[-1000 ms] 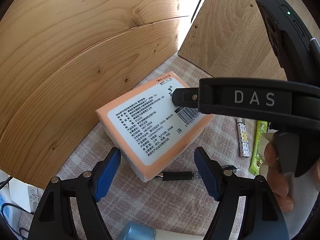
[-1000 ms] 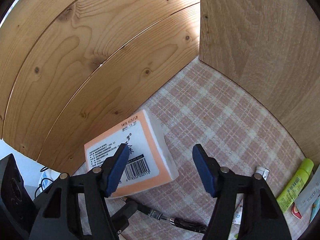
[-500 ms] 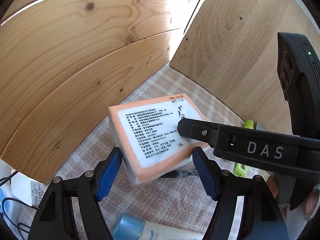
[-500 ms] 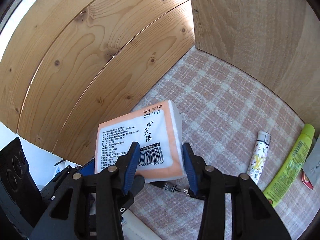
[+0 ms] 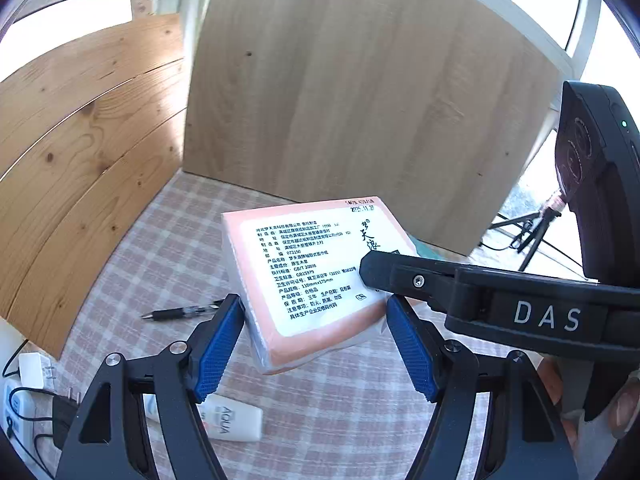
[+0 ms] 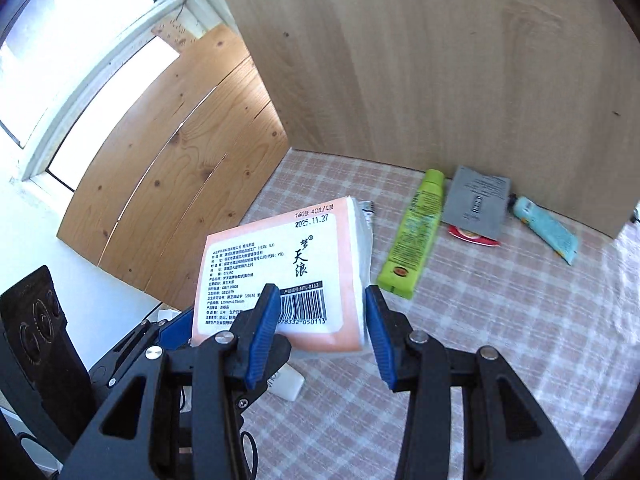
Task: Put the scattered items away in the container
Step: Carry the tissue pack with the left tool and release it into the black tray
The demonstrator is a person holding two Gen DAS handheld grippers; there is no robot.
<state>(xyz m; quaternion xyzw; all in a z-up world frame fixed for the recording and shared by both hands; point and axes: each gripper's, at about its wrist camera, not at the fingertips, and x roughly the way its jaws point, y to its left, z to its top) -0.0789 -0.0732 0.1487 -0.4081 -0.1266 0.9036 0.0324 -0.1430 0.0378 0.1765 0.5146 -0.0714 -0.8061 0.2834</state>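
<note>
An orange-and-white tissue pack point(image 5: 308, 268) with black print is lifted off the checked cloth. My right gripper point(image 6: 320, 332) is shut on the pack point(image 6: 296, 264) near its barcode end and carries it. My left gripper point(image 5: 316, 344) straddles the pack's near corner with its blue pads close to both sides; whether they press on it I cannot tell. The right gripper's black finger point(image 5: 400, 272) lies across the pack's right edge. No container shows in either view.
A black pen point(image 5: 180, 313) and a white AQUA tube point(image 5: 228, 420) lie on the cloth below. A green tube point(image 6: 416, 232), a grey sachet point(image 6: 476, 200) and a light blue tube point(image 6: 544, 228) lie by the wooden back panel point(image 6: 440, 60). A wooden board point(image 5: 80, 140) stands left. Chargers point(image 5: 24, 392) sit at left.
My right gripper closed on the tissue pack and lifted it off the cloth. Both views rose and tilted, uncovering the pen and the items along the back panel.
</note>
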